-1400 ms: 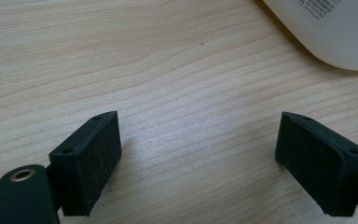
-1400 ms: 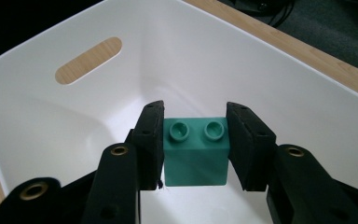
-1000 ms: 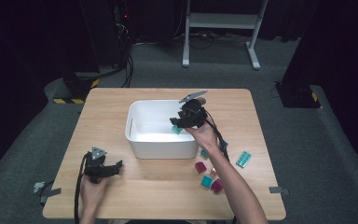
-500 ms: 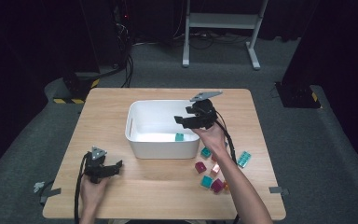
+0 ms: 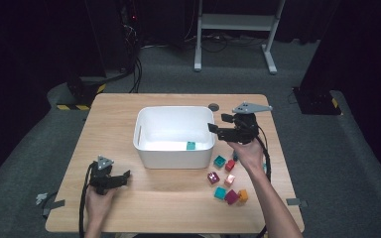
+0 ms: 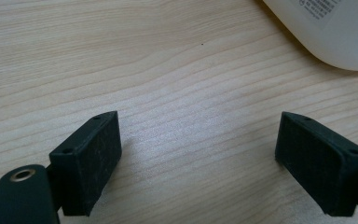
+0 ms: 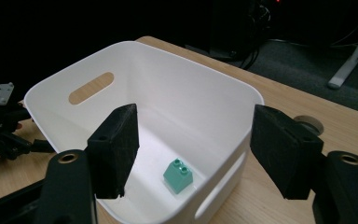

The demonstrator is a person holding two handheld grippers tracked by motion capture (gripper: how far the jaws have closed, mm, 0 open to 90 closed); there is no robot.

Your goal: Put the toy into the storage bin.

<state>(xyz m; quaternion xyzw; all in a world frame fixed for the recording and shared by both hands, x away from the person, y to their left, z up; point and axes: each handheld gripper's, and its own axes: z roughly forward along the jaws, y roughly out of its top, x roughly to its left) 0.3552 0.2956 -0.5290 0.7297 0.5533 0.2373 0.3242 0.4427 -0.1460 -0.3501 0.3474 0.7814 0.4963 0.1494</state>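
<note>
Teal block (image 7: 179, 174) lying on the floor of the white bin (image 7: 168, 65), below and beyond the right gripper (image 7: 195, 154), its jaws apart and just been opening with nothing between them, left gripper (image 6: 200, 158) jaws wide apart over bare table (image 6: 168, 70).

The white bin (image 5: 174, 136) stands in the middle of the counter (image 5: 129, 106) and blocks the direct way between left and right. Its inside is almost free, with one green brick (image 5: 191, 145) near the front wall. Right of the bin, a group of small blocks (image 5: 226, 181) crowds the counter. The left and back parts are open.
</note>
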